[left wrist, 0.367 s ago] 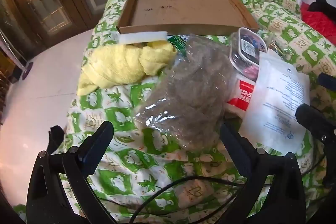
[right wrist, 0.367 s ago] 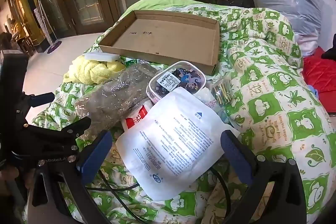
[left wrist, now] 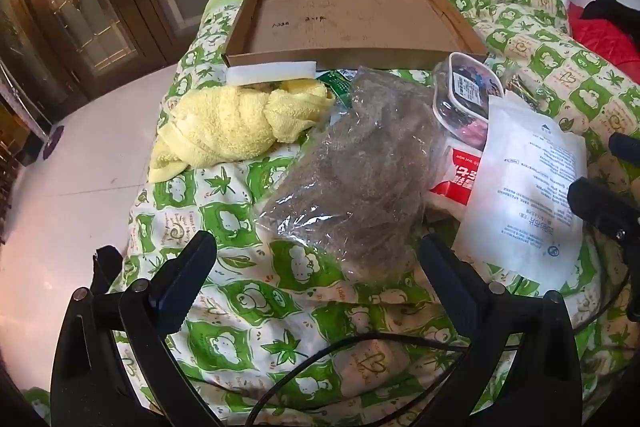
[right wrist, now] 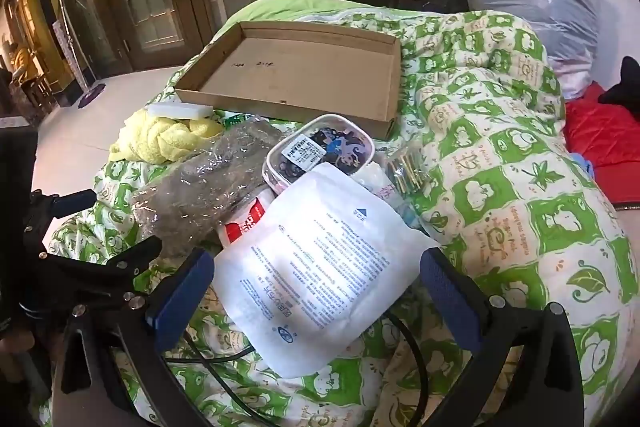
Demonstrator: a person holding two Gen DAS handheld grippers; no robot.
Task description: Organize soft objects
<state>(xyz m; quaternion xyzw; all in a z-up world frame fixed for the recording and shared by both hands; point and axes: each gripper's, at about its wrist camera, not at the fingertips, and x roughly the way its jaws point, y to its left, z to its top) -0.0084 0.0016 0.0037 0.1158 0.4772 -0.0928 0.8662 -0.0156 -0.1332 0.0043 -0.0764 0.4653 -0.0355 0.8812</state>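
Two grippers, both with jaws spread wide and nothing in them, parked at the near edge of the pile on the bed. The left gripper (left wrist: 316,267) points straight at the crinkly clear bag (left wrist: 360,163) of grey-brown stuff, which lies dead ahead with its near end sitting just between the fingertips. Its long axis runs away from the gripper and a bit to the right, toward the cardboard tray (left wrist: 344,15) at the back, so the jaws already straddle its narrow width. The right gripper (right wrist: 316,279) is lined up the same way on the white printed pouch (right wrist: 320,267), whose near corner sits between its fingers — so each hand has its own nearest target. My guess is both go in the tray, which sits beyond everything and has nothing in it yet.

The yellow towel (left wrist: 236,123) is further out, left of the bag, nearer the left hand, with a white foam block (left wrist: 272,73) touching its far side.

Hard to read: a red-and-white packet (left wrist: 460,175) is mostly buried under the bag and pouch, the clear lidded tub (right wrist: 320,151) is partly covered too (not soft anyway), and something gold and shiny (right wrist: 408,171) beside it is too small to identify. A black cable (right wrist: 404,331) runs under the pouch, and could snag.
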